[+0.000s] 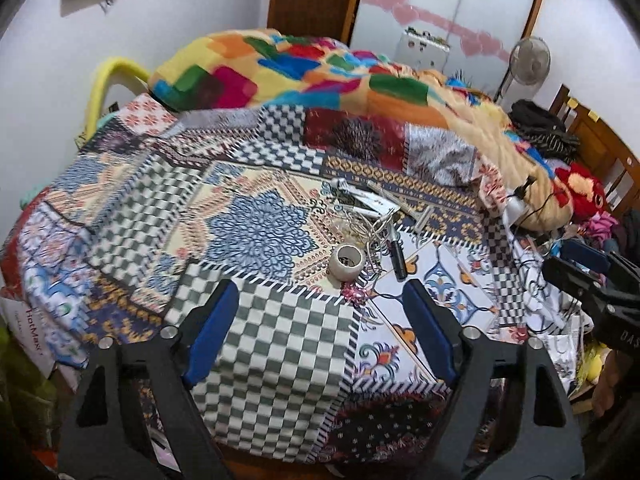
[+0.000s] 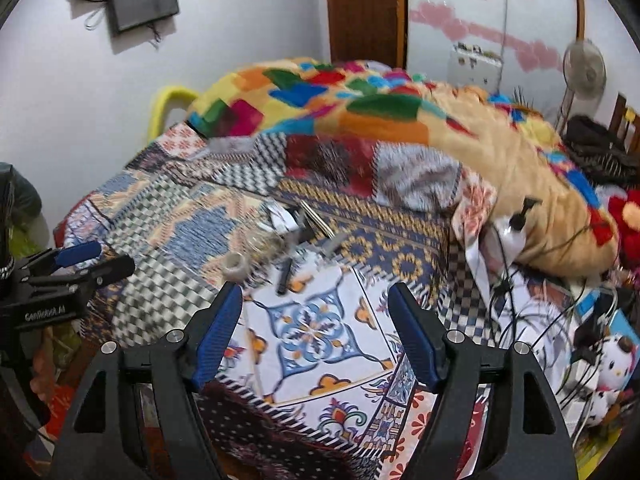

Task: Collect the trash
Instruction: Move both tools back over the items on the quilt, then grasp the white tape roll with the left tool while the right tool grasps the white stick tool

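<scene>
We're holding the left hand-held gripper and right hand-held gripper wide open, gripping nothing, over the bed, with the tape roll mid-frame.

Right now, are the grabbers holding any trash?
No. Both the left gripper and right gripper are open and empty above the bedspread.

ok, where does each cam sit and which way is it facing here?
Left wrist: on the left tool, angled down at the patchwork bedspread; its own open blue fingers show, right tool at the right edge.
Right wrist: on the right tool, same downward angle; open fingers show, left tool at the left edge.
Shared: tape roll, black marker, colourful blanket.
</scene>
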